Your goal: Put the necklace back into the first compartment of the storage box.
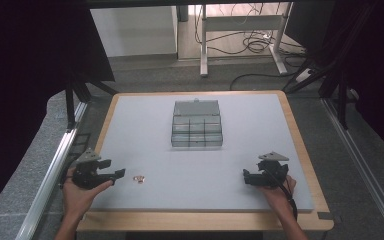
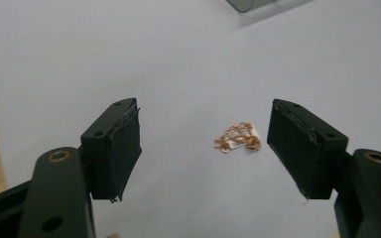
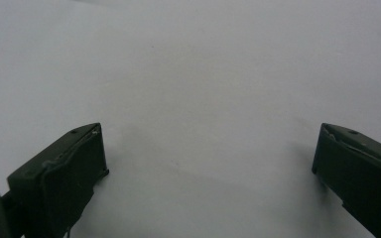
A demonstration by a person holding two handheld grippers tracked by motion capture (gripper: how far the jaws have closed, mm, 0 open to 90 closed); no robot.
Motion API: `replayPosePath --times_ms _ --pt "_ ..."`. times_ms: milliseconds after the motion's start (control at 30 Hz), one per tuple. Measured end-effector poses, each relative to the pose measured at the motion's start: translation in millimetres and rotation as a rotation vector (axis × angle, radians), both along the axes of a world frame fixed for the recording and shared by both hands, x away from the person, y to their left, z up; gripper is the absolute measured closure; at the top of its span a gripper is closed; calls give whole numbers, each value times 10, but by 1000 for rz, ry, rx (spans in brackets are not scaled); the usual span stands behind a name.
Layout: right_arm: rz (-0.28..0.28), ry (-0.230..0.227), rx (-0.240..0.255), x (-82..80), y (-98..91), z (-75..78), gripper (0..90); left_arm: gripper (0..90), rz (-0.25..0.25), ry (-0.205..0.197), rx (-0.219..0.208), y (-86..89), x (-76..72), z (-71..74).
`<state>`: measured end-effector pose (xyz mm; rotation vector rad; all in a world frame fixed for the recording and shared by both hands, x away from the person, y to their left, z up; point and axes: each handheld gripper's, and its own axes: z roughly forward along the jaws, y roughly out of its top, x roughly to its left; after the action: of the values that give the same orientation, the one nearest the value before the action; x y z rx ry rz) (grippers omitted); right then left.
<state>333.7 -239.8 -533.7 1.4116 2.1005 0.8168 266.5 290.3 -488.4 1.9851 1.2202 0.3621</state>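
Observation:
A small tangle of copper-coloured chain or wire (image 1: 140,178) lies on the grey mat near the front left. In the left gripper view this tangle (image 2: 238,138) sits just beyond the jaws, closer to the right one. My left gripper (image 1: 116,175) is open, a short way left of the tangle and empty. A clear plastic compartment box (image 1: 196,124) with its lid up stands at the middle of the mat. My right gripper (image 1: 246,176) is open at the front right over bare mat, its jaws (image 3: 208,163) spread wide with nothing between them.
The grey mat (image 1: 260,125) covers a wooden table (image 1: 300,135) with a rim showing all round. A corner of the clear box (image 2: 250,4) shows at the top of the left gripper view. Metal rails run along both sides of the table.

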Motion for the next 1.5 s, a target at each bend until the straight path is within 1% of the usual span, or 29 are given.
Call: replayPosePath --times_ms 33,233,300,333,400,433,467,500,567,633,667,700,733,767,833,900,933,967,1133,1167,1200,1267,1333,1400,1467,1500 --pt "0 0 0 0 0 0 0 291 0 0 0 0 0 0" --pt "0 0 0 0 0 0 0 313 -54 17 3 -121 -16 10" --pt "0 0 0 1 -1 0 0 350 -69 31 8 -147 -6 -5" --pt "0 0 0 1 0 0 0 361 -78 44 22 -172 6 -29" --pt "1 0 0 1 -1 0 0 368 -79 47 22 -182 11 -39" --pt "1 1 0 2 -1 0 0 391 -92 59 27 -216 28 -66" --pt "1 1 0 2 -1 0 0 397 -92 59 27 -216 28 -66" --pt "1 1 0 2 -1 0 0 400 -103 72 40 -250 42 -90" --pt "1 1 0 2 -1 0 0 414 -115 85 60 -282 54 -116" --pt "2 1 0 3 -1 0 0 436 -128 100 66 -304 69 -143" --pt "2 1 0 3 -1 0 0 446 -128 100 66 -304 69 -143" --pt "2 1 0 4 -2 0 0 454 -128 112 76 -316 85 -164" --pt "3 1 0 4 -2 0 0 467 -137 121 75 -319 97 -175" --pt "3 1 0 4 -2 0 0 477 -137 121 75 -319 97 -175" --pt "4 3 -2 8 -2 1 0 492 -149 137 90 -344 138 -198" --pt "8 6 0 9 -5 3 0 506 -152 141 91 -352 148 -206" --pt "8 6 0 9 -5 3 0 506 -162 150 94 -364 161 -215" --pt "8 6 -1 10 -5 3 0 524 -175 158 96 -388 178 -232" --pt "9 4 -1 13 -4 1 0 557 -192 172 106 -425 201 -263" --pt "10 4 -1 14 -4 1 0 565 -188 174 99 -438 202 -271" --pt "10 4 -2 15 -4 1 0 585 -199 179 108 -450 214 -283" --pt "10 3 -3 15 -4 1 0 609 -201 181 111 -459 219 -290" --pt "10 3 -3 15 -4 1 0 616 -201 186 113 -475 225 -303" --pt "11 4 -2 15 -4 1 0 629 -200 187 125 -483 231 -316" --pt "11 3 -2 15 -4 1 0 638 -200 186 129 -488 232 -322" --pt "11 3 -2 15 -4 0 0 640 -206 187 131 -500 231 -330"
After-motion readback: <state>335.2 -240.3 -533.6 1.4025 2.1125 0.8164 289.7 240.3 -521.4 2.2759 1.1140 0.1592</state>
